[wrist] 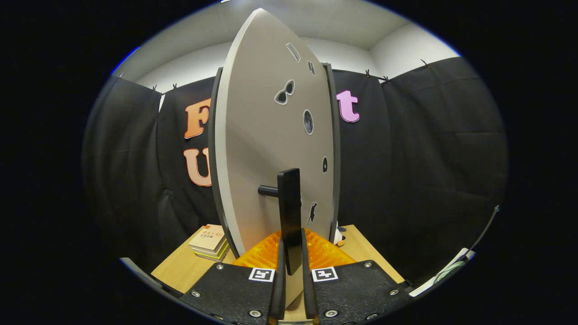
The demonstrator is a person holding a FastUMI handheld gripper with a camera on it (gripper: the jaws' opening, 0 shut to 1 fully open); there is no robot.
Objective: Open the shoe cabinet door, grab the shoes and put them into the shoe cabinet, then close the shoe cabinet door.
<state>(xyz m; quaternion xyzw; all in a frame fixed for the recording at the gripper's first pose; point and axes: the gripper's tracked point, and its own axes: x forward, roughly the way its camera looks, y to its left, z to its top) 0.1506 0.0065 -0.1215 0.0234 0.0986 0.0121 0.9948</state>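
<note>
The gripper [292,271] is clamped on the dark handle [289,212] of the shoe cabinet door [266,149], which stands edge-on just ahead over the wooden surface [180,271], books [209,241] at far left; door-moving step in hand, apparently needing a steady arc about the hinge.

I see the light grey shoe cabinet door [266,149] swung open, edge toward me, filling the frame's centre. Its black bar handle [289,212] stands upright low at centre, clamped between my hand-held gripper [293,271] fingers.
</note>
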